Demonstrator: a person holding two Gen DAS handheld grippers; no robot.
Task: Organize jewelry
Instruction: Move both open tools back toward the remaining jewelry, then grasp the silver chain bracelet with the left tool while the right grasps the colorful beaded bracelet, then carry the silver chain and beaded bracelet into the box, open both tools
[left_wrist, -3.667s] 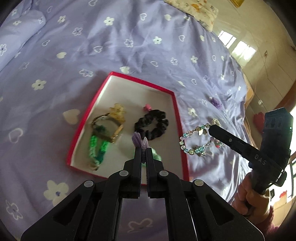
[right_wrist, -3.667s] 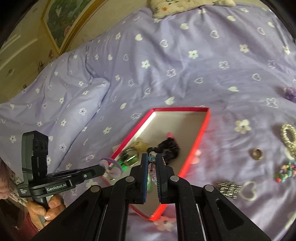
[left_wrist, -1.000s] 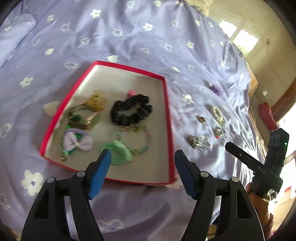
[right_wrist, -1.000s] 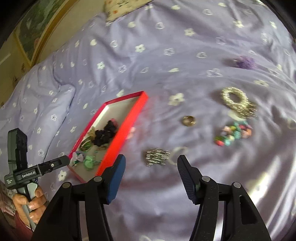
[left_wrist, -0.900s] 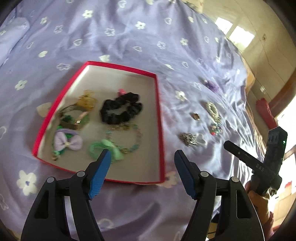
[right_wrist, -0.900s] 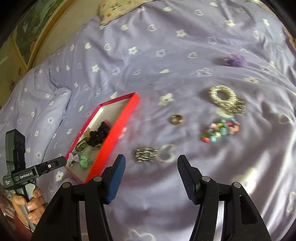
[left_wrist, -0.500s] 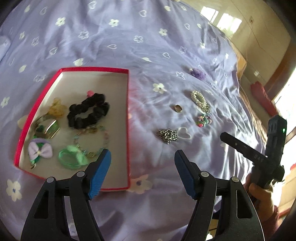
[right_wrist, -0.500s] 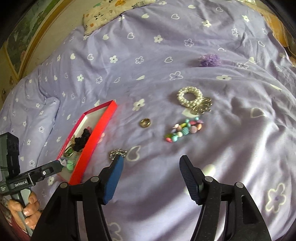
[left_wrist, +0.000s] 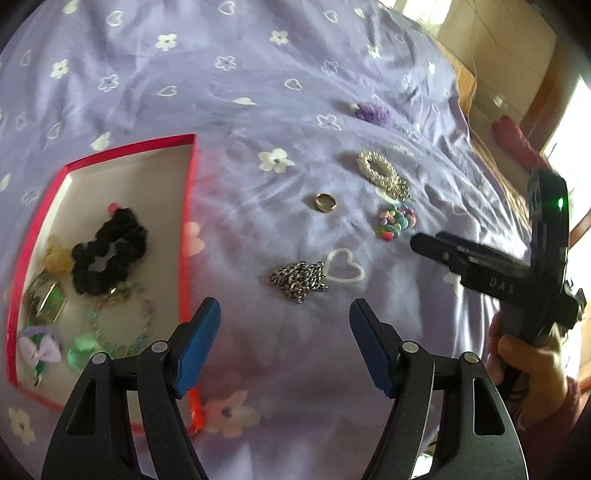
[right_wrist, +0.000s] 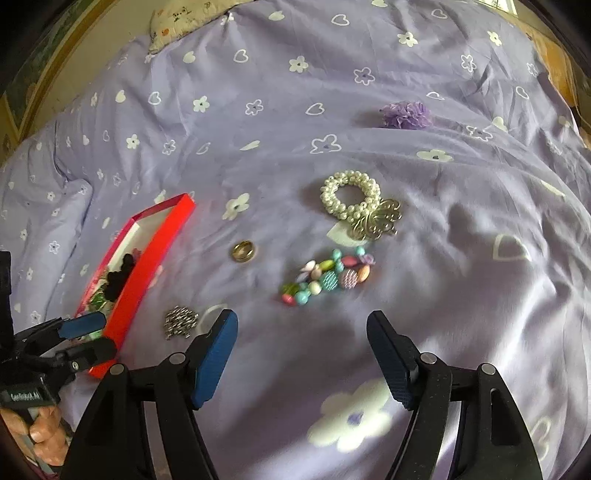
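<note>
A red-rimmed box (left_wrist: 190, 206) at the left holds a black scrunchie (left_wrist: 107, 251), a lilac bow (left_wrist: 38, 349), a green piece and a beaded bracelet. On the purple bedspread lie a silver chain (left_wrist: 299, 280), a gold ring (left_wrist: 325, 202), a colourful bead bracelet (right_wrist: 325, 278), a pearl bracelet with a gold charm (right_wrist: 354, 199) and a purple flower (right_wrist: 405, 113). My left gripper (left_wrist: 284, 339) is open and empty, just short of the silver chain. My right gripper (right_wrist: 303, 350) is open and empty, just short of the colourful bead bracelet.
The bedspread (right_wrist: 258, 74) covers the whole bed, with a pillow (right_wrist: 177, 22) at the far end. The bed's right edge and a wooden floor (left_wrist: 509, 55) show in the left wrist view.
Both grippers let go of their pieces into the box and opened. Both then swung right, away from the box, toward the loose jewelry on the bedspread.
</note>
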